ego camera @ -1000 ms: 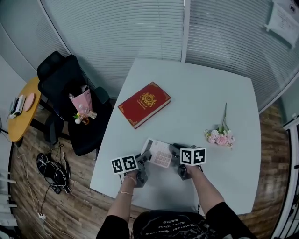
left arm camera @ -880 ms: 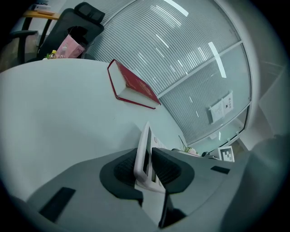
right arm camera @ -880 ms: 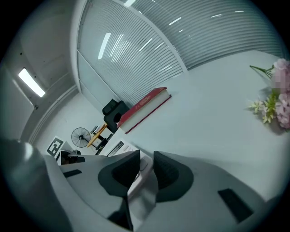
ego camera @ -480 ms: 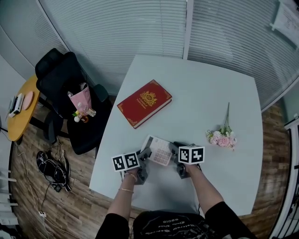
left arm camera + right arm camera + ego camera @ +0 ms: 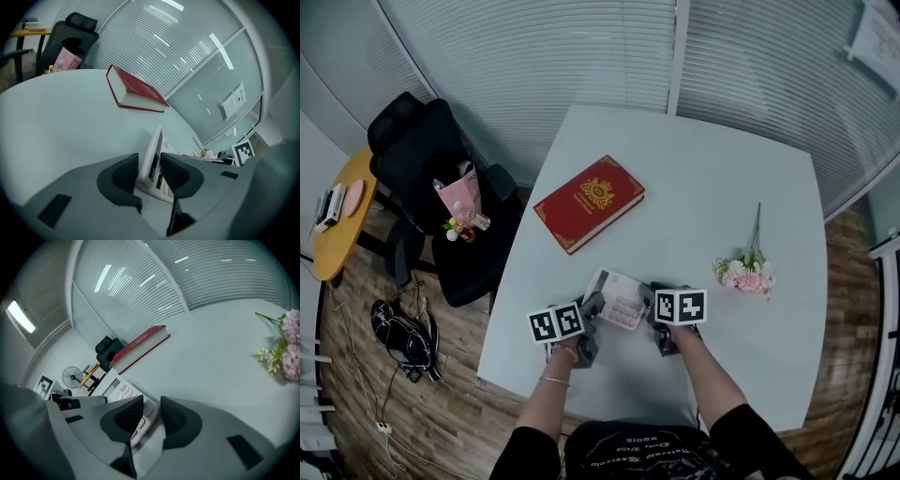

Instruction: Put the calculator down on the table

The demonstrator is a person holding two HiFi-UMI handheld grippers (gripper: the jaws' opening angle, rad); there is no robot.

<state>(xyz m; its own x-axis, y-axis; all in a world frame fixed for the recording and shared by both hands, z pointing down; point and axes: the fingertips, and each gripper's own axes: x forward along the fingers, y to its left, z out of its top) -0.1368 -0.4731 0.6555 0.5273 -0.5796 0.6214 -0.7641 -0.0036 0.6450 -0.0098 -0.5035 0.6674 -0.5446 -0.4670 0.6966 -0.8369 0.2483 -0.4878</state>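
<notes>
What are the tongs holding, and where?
Nothing firmly: both have just been opening. The calculator sits with its left edge between the left tongs, its right edge between the right tongs.

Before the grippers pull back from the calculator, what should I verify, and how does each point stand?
1. The left gripper has let go: ok. Its jaws have just been opening; the calculator stands between them with a gap on one side.
2. The right gripper has let go: ok. Its jaws have just been opening; the calculator's corner lies between them, clear of one pad.
3. The calculator rests flat on the table: cannot tell; its underside is hidden.
4. It sits well inside the table's edge: ok.
5. The book and flowers lie clear of the grippers: ok.
</notes>
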